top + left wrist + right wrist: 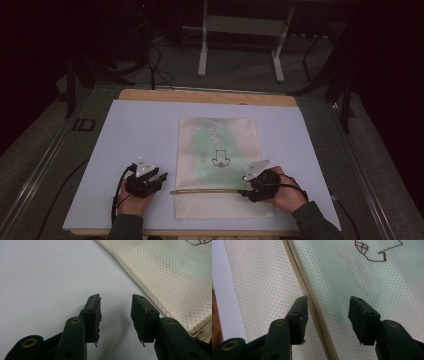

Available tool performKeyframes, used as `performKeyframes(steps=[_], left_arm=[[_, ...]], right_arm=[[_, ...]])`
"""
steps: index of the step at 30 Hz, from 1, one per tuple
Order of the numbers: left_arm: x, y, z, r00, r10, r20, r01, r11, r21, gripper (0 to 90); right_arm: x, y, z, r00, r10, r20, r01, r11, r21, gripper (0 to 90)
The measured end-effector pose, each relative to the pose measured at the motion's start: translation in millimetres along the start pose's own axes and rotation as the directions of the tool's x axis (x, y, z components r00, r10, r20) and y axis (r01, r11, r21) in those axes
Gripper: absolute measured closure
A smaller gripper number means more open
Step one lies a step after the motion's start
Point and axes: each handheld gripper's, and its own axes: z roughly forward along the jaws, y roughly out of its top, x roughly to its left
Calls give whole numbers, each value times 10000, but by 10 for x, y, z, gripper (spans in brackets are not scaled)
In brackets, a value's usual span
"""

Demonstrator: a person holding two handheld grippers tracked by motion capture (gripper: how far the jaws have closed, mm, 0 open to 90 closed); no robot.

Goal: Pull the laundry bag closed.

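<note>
Cream-white mesh fabric, a flat rectangular zip pouch (218, 165) with a green item showing faintly through it and a dark outline arrow printed on its face, is lying on the pale blue-white sheet (140, 135) covering the wooden table (150, 94). The pouch's beige zipper line (312, 302) is running between the right gripper's (328, 315) jaws, which are standing wide apart and pressing on nothing. That gripper is sitting at the pouch's right edge, near its lower end. The left gripper (115, 315) is resting over the bare sheet just beside the pouch's left edge, jaws parted, holding nothing, with the mesh to its right.
</note>
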Motion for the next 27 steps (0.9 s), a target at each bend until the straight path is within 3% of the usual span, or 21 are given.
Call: performKeyframes(steps=[19, 27], left_arm=[[-8, 7, -21, 10000, -37, 13, 37, 9999, -120, 585], [2, 4, -10, 10000, 36, 27, -37, 10000, 45, 585]], right_arm=[[87, 352, 144, 9959, -798, -426, 803, 9967, 108, 503], [120, 488, 204, 9921, -1054, -676, 1064, 9943, 110, 501]])
